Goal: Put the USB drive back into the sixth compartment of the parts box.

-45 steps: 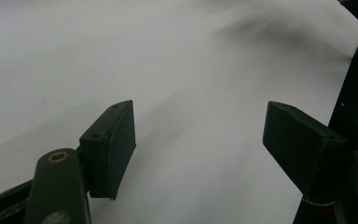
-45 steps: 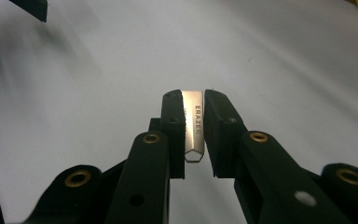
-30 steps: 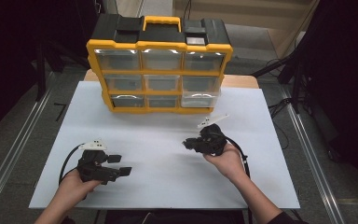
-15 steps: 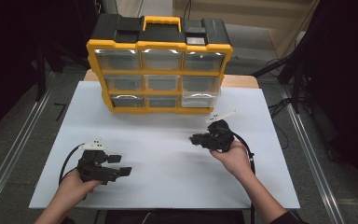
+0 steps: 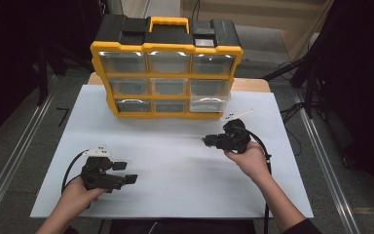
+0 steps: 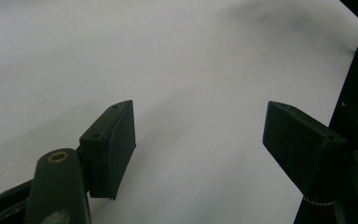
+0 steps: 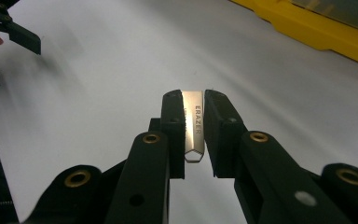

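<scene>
Right claw [image 7: 195, 135] clamped on slim silver metal bar marked ERAZER [image 7: 195, 126], frame centre: likely light, stiff, slippery; grip flat sides mid-length. Left claw [image 6: 200, 140] wide open, empty.

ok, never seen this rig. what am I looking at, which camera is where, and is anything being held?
No robot: a person holds a hand-operated gripper in each hand. The high view looks down on a white table with a yellow drawer box at the back. The other two views come from cameras riding on the grippers. The left gripper is open over bare table, its fingers wide apart. The right gripper is shut on a small metal piece marked ERAZER.
</scene>
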The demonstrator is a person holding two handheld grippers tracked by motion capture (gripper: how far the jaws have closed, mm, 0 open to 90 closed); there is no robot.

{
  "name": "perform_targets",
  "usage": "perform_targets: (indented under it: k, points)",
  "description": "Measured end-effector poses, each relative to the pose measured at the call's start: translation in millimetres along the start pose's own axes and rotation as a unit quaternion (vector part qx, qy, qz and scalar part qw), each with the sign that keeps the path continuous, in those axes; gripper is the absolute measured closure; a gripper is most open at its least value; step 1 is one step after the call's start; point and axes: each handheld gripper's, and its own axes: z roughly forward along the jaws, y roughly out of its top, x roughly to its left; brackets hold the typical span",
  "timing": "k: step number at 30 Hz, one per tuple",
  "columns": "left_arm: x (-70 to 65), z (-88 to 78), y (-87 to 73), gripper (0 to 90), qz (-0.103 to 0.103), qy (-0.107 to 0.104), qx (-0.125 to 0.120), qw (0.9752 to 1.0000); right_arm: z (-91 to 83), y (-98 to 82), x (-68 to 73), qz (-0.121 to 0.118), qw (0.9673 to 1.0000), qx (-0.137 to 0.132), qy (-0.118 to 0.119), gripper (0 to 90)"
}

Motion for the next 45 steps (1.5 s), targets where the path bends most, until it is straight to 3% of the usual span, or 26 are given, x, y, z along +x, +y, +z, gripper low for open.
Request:
perform_targets:
  k: [4,10,13,22,36,45]
  points:
    - [0.4,0.5,-0.1,26.6,-0.001,0.0,0.0,1.0,-4.7,5.9,-0.9,-0.006,1.0,0.003,0.004,76.3]
    - [1.1,0.7,-0.3,26.6,-0.002,0.0,0.002,1.0,-12.7,18.1,1.9,-0.037,0.9987,0.001,0.035,76.4]
    - [1.7,1.0,-0.3,26.6,-0.003,0.002,0.002,1.0,-16.0,25.1,4.6,-0.057,0.9968,0.004,0.055,76.4]
    - [2.5,0.3,-0.9,26.6,-0.006,0.006,0.0,1.0,-20.4,40.2,7.1,-0.079,0.9935,0.01,0.082,76.3]
    - [3.3,0.1,-1.2,26.6,-0.006,0.004,-0.001,1.0,-34.9,64.3,8.7,-0.095,0.9903,0.012,0.101,76.4]
    - [3.3,-0.2,-1.2,26.6,-0.006,0.005,0.0,1.0,-47.2,79.3,8.3,-0.098,0.9904,0.005,0.098,76.4]
